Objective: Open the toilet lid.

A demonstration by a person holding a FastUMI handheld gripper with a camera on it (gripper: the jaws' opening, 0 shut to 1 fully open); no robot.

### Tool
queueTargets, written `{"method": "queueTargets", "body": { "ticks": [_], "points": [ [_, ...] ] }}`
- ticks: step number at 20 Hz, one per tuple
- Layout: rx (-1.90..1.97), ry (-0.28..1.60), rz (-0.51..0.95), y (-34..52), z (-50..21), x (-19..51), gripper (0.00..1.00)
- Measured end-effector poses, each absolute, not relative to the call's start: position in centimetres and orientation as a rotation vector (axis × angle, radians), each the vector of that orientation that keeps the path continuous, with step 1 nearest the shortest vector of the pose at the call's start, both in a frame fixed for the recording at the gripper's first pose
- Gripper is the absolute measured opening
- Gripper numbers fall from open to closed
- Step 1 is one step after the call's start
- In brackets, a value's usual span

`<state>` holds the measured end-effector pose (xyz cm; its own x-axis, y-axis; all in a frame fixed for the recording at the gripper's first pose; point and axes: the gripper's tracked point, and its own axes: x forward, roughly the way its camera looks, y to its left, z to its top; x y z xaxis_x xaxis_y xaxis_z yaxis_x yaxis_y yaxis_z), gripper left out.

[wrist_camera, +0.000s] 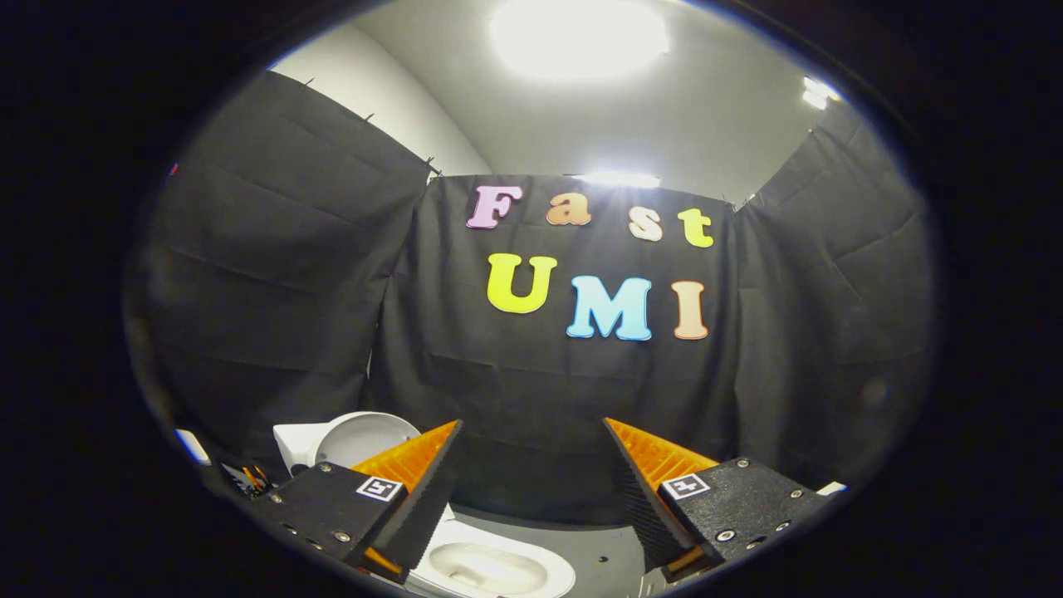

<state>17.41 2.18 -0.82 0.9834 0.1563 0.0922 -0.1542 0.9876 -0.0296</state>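
Observation:
A white toilet stands low in the view, below and behind my left finger. Its lid (361, 436) is raised upright against the white tank (292, 444), and the bowl (490, 569) lies uncovered beneath the fingers. My gripper (531, 432) is held above the toilet, tipped upward toward the cloth wall. Its fingers stand wide apart with nothing between them. The left finger (415, 465) covers part of the lid and the seat's left side.
Black cloth walls enclose the booth on three sides beyond the fingers. A grey floor (606, 548) shows to the right of the bowl. Bright ceiling lights (577, 33) glare overhead. Small dark items (245, 477) lie left of the tank.

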Motion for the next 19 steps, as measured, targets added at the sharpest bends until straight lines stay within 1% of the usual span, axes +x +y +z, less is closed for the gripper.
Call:
{"method": "queueTargets", "body": {
  "ticks": [3,6,10,16,19],
  "points": [
    [-0.050,-0.082,0.100,-2.1,-0.9,17.5,0.95],
    [-0.072,-0.055,0.071,-4.3,-1.8,16.7,0.95],
    [-0.031,-0.028,0.091,-4.9,-2.7,16.2,0.95],
    [-0.028,-0.046,0.056,-5.9,-2.3,15.9,0.95],
    [-0.006,-0.026,0.051,-6.0,-3.3,15.9,0.95]
  ]
}}
